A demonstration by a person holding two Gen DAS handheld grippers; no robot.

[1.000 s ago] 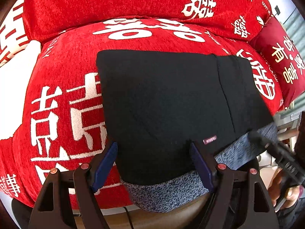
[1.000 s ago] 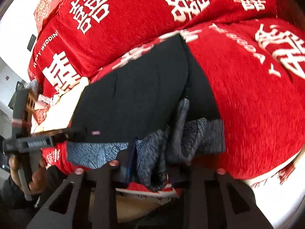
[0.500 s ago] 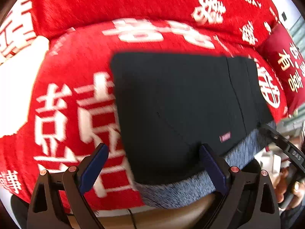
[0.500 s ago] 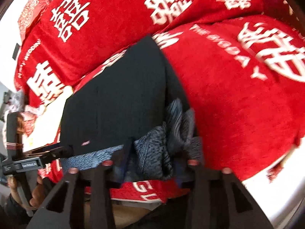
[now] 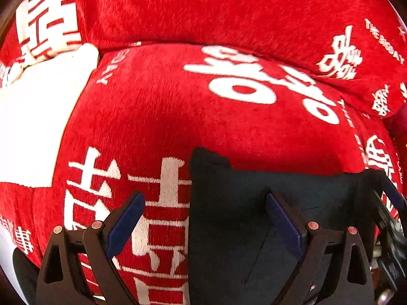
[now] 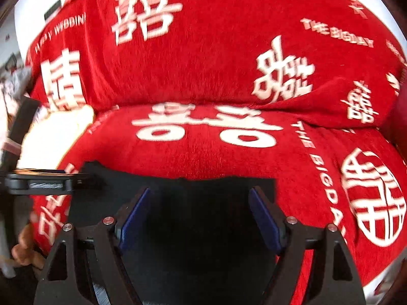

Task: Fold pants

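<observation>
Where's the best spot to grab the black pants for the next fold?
Pinch the black pants at the far left corner, coming from above and the left. That corner lies flat, free on the red cover.

Open red seat (image 5: pixel 178 117) beyond pants (image 5: pixel 241 228), backrest (image 5: pixel 203 7) (padded) blocking behind

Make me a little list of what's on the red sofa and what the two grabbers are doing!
surface: red sofa cover with white writing
clothing: black pants lying flat on the seat
left gripper: open, holding nothing, over the pants' left edge
right gripper: jaws opening, over the pants, pads not pressing the cloth
other: white cushion at the left
</observation>
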